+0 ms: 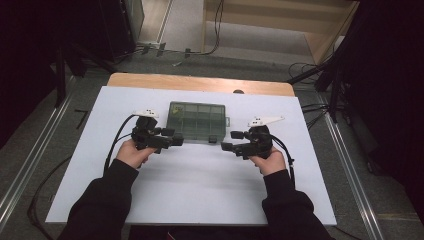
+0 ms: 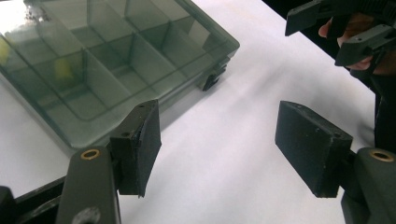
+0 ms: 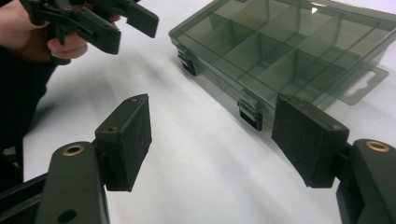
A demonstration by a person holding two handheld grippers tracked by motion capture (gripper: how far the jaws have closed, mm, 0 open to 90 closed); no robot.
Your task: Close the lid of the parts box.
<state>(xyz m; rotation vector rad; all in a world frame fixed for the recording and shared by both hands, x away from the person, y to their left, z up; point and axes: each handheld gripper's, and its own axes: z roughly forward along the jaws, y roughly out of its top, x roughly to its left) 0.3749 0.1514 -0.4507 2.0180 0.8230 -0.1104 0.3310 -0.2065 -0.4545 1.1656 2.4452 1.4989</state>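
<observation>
Gaping left hand-held gripper (image 2: 219,149), closed smoky compartment box (image 1: 197,121), small yellow item inside (image 2: 62,70)

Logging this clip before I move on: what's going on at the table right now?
A person holds a gripper in each hand over a white table. The left gripper and right gripper are both open and hold nothing. They flank the near edge of a closed, smoky translucent compartment box with two latches on its front. A small yellow item sits in one compartment. Neither gripper touches the box.

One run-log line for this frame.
left gripper: open, empty | right gripper: open, empty | organizer box: lid closed, latches shut, untouched
</observation>
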